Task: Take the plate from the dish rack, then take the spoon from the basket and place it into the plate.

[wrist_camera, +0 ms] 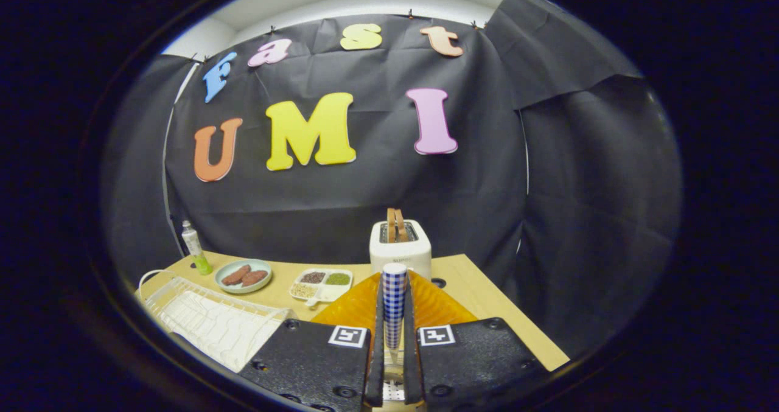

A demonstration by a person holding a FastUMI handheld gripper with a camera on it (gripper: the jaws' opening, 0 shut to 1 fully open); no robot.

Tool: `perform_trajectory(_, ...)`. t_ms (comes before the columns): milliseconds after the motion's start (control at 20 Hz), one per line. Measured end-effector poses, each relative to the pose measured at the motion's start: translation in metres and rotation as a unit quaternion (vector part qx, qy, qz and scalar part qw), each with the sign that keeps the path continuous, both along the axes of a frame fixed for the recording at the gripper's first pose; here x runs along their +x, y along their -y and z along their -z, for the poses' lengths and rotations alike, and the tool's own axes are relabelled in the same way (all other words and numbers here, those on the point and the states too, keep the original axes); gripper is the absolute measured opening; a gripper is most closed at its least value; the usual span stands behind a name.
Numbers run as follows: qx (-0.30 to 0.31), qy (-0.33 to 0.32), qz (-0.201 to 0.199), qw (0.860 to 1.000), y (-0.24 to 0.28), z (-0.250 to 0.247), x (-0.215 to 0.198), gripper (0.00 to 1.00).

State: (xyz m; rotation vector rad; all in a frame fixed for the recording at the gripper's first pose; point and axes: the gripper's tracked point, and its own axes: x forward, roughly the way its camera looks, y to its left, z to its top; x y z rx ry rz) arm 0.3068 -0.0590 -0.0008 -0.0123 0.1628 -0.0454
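Fingers (394, 333) closed on checkered spoon handle (394, 302), held upright between them. Just beyond, amber plate (438, 308) flat on counter (487, 302); white dish rack (207, 321) off to left. Farther back: divided tray (321, 284), bowl (243, 275), toaster (400, 249), bottle (196, 247).

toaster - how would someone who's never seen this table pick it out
Look along the table's far edge, against the black cloth wall. The white toaster stands beyond the tongs, behind the orange plate. It alone is a box, with toast standing up in its slots.
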Motion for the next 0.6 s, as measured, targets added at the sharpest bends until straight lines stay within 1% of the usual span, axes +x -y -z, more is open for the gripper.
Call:
perform_trajectory(150,0.004,0.031,-0.023,0.999,-0.025,-0.036,-0.033,0.18)
perform_trajectory(350,0.013,0.056,-0.053,0.997,-0.063,-0.067,-0.087,0.18)
perform_trajectory(450,0.011,0.064,-0.059,0.996,-0.079,-0.078,-0.112,0.18)
perform_trajectory(600,0.001,0.057,-0.068,0.996,-0.108,-0.067,-0.147,0.18)
